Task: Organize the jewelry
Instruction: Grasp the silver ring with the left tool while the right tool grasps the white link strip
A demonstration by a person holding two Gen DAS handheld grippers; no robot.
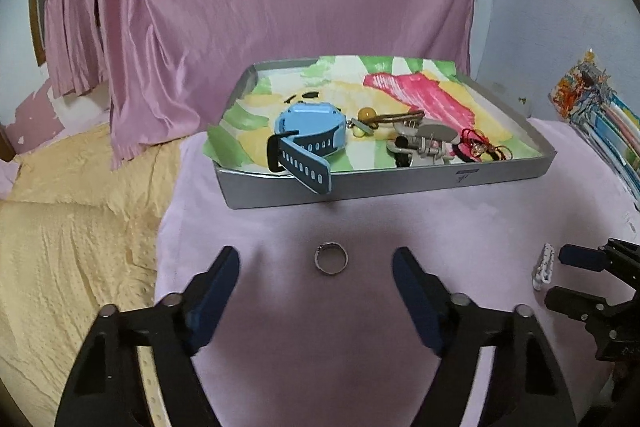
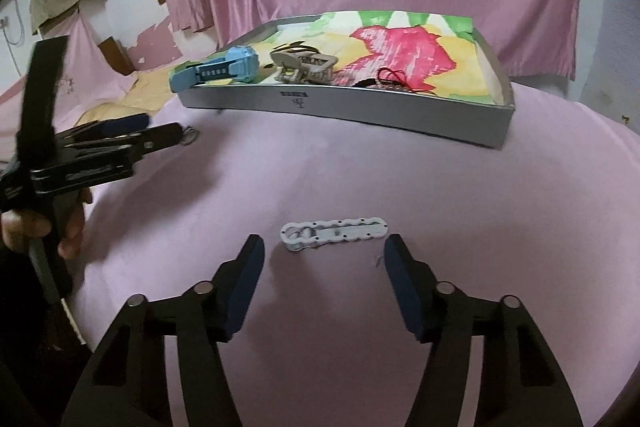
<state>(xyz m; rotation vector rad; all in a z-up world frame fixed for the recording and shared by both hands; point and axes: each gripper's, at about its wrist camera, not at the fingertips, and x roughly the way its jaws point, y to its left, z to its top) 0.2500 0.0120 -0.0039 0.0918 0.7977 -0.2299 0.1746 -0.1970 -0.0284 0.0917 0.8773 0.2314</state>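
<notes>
Left wrist view: the left tool hangs released over the pink surface, a silver ring lying between and just beyond its fingertips, untouched. Farther off stands a grey tray holding a blue watch and other trinkets. Right wrist view: the right tool is likewise released, a white chain-link bracelet lying flat just beyond its tips; the tray sits far, centre-right
</notes>
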